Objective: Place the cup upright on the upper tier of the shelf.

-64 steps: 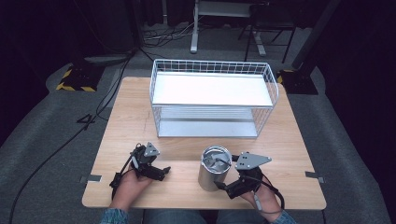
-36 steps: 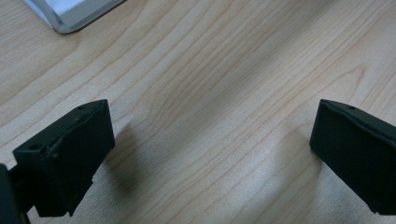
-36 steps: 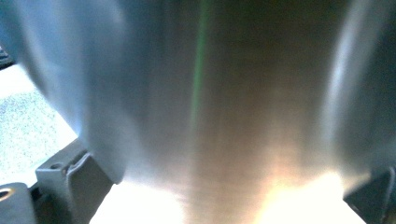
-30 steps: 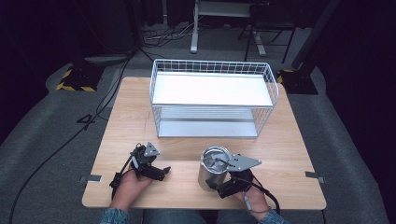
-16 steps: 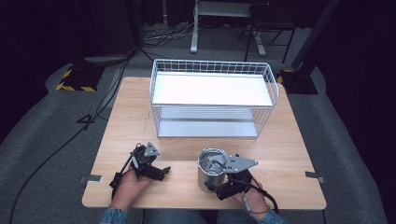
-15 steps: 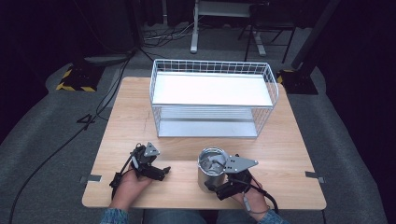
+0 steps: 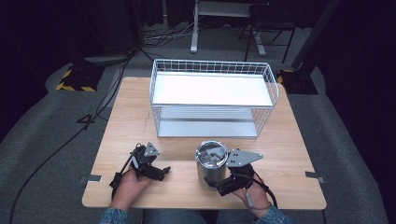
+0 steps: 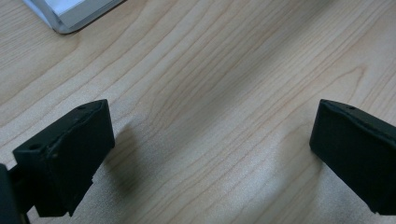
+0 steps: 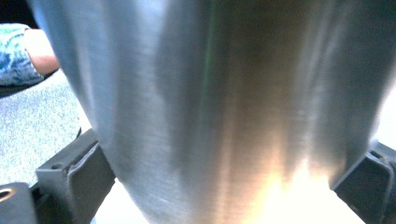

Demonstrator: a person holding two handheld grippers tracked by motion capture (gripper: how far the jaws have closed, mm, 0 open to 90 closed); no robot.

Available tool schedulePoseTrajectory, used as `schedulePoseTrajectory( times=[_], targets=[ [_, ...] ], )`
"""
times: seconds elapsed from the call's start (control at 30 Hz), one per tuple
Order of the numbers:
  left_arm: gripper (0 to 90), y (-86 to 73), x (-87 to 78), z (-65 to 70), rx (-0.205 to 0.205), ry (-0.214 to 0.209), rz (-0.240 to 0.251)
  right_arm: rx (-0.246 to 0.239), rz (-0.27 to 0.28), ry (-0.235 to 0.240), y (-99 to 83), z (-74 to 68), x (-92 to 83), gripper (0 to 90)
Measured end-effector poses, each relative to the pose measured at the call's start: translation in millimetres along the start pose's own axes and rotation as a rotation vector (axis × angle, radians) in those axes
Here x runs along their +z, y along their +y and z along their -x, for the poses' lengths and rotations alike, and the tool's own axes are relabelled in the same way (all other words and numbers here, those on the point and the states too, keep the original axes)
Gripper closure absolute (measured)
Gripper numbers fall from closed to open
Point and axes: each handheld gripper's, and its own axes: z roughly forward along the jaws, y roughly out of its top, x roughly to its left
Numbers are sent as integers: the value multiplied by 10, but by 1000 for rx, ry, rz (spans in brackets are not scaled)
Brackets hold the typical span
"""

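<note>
A brushed steel cup [image 7: 211, 161] with a lid stands on the wooden table [image 7: 135, 112] near its front edge. My right gripper [image 7: 219, 180] grips its lower body from the front right. In the right gripper view the cup's wall [image 9: 224, 102] rises between both black jaws, which press against its two sides. My left gripper [image 7: 161, 171] rests to the cup's left, held low over the table. In the left gripper view its jaws stand wide apart above bare wood, with nothing between them [image 8: 212, 154].
A white wire basket [image 7: 210, 64] with a white floor stands on the far half of the table, just behind the cup. One corner of it [image 8: 70, 14] shows in the left gripper view. Dark floor, cables and stands surround the table.
My right gripper has moved left onto the steel cup and its jaws now hold the cup's sides; the cup shifted slightly. The left gripper has stayed still.
</note>
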Motion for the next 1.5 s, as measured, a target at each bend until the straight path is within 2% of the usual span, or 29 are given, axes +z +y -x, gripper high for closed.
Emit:
schedulePoseTrajectory(
  times=[0.4,0.63,1.1,1.5],
  targets=[
    [4,0,1,0,0,-2,1,16,57,3,252,88,-137,38],
    [4,0,-1,-3,4,-2,-2,16,79,-12,453,165,-247,38],
    [4,1,-1,-5,6,-3,-2,8,84,-48,853,317,-450,38],
    [4,2,0,-6,6,-4,-2,26,112,-51,1098,479,-508,38]
  ],
)
